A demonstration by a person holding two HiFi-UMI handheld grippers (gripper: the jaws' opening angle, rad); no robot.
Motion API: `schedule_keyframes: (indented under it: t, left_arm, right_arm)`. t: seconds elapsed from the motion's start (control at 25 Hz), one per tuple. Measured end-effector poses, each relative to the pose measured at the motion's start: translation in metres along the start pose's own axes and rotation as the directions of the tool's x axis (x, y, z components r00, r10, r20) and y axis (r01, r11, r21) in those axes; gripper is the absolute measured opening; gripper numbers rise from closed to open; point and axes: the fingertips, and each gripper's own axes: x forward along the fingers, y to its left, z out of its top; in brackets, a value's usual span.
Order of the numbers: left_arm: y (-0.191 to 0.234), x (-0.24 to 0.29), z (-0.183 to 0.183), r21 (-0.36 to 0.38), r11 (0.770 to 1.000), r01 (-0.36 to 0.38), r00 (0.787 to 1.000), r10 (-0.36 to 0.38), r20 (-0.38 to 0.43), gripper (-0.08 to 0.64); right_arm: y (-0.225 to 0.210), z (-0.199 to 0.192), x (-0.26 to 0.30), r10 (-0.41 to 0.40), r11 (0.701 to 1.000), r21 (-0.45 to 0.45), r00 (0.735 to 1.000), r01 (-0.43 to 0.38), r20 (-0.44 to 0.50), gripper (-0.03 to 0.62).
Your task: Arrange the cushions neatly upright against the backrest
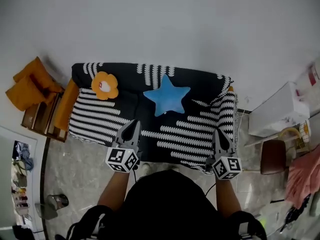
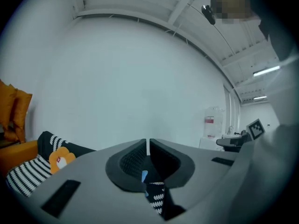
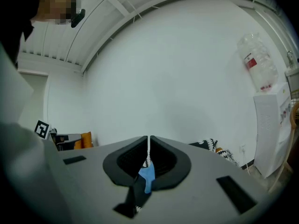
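A sofa (image 1: 200, 134) under a black-and-white patterned cover fills the middle of the head view, its backrest (image 1: 150, 70) along the far side. A blue star cushion (image 1: 167, 96) rests near the middle of the backrest. An orange flower cushion (image 1: 105, 85) sits at the back left and also shows low left in the left gripper view, flower cushion (image 2: 61, 158). My left gripper (image 1: 131, 129) hovers over the seat's front left, jaws together and empty. My right gripper (image 1: 218, 136) hangs over the front right by the armrest, also shut. The left gripper (image 2: 147, 146) and the right gripper (image 3: 149, 143) each show jaws nearly touching.
Orange cushions (image 1: 30, 84) lie on a wooden side rack (image 1: 42, 116) left of the sofa. At the right stand a white cabinet (image 1: 280, 109), a brown stool (image 1: 272, 156) and pink cloth (image 1: 305, 176). A white wall runs behind the backrest.
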Motion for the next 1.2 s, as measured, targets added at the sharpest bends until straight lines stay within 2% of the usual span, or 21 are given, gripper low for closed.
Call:
schedule_keyframes:
  t: [0.16, 0.28, 1.2]
  left_arm:
    - [0.001, -0.011, 0.001, 0.017, 1.000, -0.005, 1.000, 0.005, 0.003, 0.035]
    - [0.012, -0.017, -0.001, -0.011, 1.000, -0.012, 1.000, 0.012, 0.001, 0.035]
    - [0.084, -0.022, 0.002, -0.066, 0.997, 0.034, 0.999, -0.035, -0.014, 0.035]
  right_arm:
    - [0.012, -0.005, 0.011, 0.025, 0.999, -0.027, 1.000, -0.025, -0.018, 0.037]
    - [0.026, -0.011, 0.017, 0.031, 0.999, -0.039, 0.999, -0.032, -0.026, 0.028]
    - [0.087, -0.022, 0.059, 0.007, 1.000, -0.015, 1.000, -0.007, -0.016, 0.028]
